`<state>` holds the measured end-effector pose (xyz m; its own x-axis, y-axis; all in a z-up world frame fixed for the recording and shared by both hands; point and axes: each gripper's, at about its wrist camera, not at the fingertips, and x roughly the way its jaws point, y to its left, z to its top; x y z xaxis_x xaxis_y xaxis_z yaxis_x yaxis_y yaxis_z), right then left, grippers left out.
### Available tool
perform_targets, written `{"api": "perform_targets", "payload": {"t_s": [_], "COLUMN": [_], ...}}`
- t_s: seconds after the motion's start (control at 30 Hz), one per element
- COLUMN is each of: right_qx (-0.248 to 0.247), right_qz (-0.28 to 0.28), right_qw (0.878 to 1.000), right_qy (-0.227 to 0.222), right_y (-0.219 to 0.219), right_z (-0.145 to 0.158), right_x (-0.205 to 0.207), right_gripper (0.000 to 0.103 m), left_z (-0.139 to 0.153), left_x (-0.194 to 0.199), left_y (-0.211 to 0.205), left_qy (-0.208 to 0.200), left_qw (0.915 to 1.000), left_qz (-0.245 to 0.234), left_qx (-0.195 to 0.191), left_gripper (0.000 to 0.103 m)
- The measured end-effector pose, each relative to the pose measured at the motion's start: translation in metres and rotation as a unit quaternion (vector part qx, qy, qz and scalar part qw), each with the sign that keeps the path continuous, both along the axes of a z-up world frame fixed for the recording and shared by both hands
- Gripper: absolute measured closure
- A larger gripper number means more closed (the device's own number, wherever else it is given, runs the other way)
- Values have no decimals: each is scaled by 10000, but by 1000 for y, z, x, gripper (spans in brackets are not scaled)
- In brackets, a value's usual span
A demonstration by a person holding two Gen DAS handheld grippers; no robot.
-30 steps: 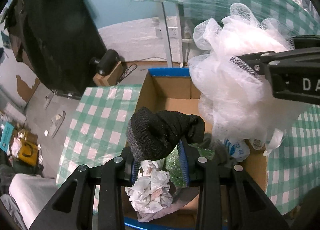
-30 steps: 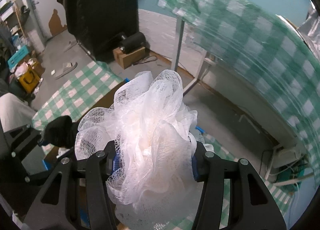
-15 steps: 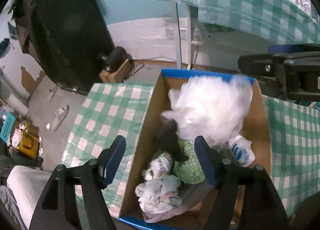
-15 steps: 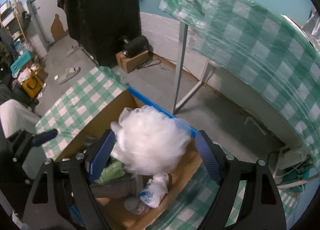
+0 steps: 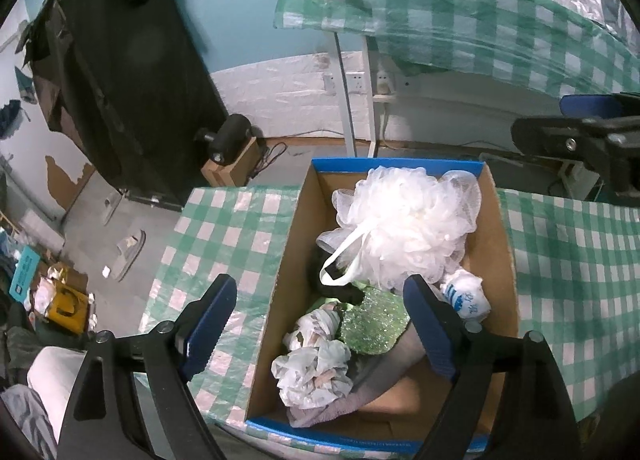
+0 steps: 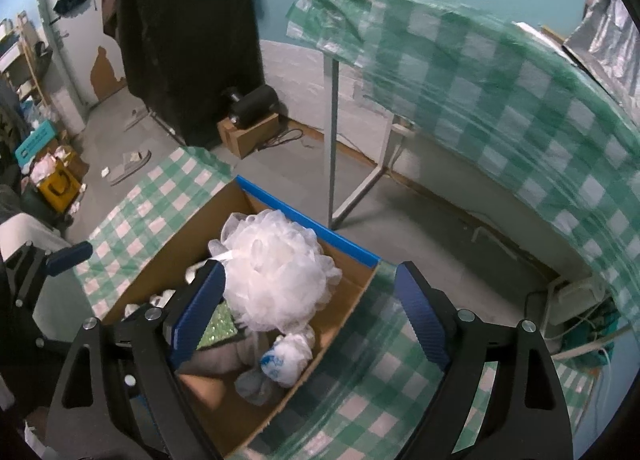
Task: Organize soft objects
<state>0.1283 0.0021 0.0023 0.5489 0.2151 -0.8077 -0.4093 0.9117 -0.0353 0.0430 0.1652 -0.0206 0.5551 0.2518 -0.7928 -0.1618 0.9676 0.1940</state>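
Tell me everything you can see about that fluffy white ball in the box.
It is a white mesh bath pouf, a ruffled ball of thin netting with a flat white ribbon loop hanging off its near side. It lies loose in the far end of the cardboard box, on top of a black fabric item, beside a green sparkly item. Nothing grips it.

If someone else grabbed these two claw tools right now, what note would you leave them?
Left claw: jaws opening, nothing between them, above the box.
Right claw: jaws opening, empty too, over the same box.
In the box: white pouf on top, black glove mostly buried beneath it, green sponge, crumpled bags, grey cloth.
Done: pouf and glove are in.
Left: no other loose soft items show in these views; look around the checked table before finishing.
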Motion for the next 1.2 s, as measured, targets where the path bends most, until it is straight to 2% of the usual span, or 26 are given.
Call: {"api": "perform_targets", "payload": {"t_s": [0.47, 0.6, 1.0, 1.2], "right_qx": [-3, 34, -20, -4], "right_qz": [-66, -122, -415, -595], "right_qw": [9997, 9994, 9982, 9973], "right_qy": [-252, -308, -442, -421], "right_y": [-20, -30, -71, -92], "right_z": [27, 30, 31, 25], "right_x": [-43, -54, -85, -97], "right_gripper": [15, 15, 14, 14], "left_z": [33, 38, 46, 51], "left_x": [-24, -28, -37, -38], "left_y": [-20, -27, -54, -67], "left_qy": [-330, -406, -500, -525], "left_qw": [9988, 9983, 9964, 9952], "left_qz": [-352, -429, -684, -827], "left_qx": [3, 18, 99, -3], "left_gripper": [10, 2, 2, 1]}}
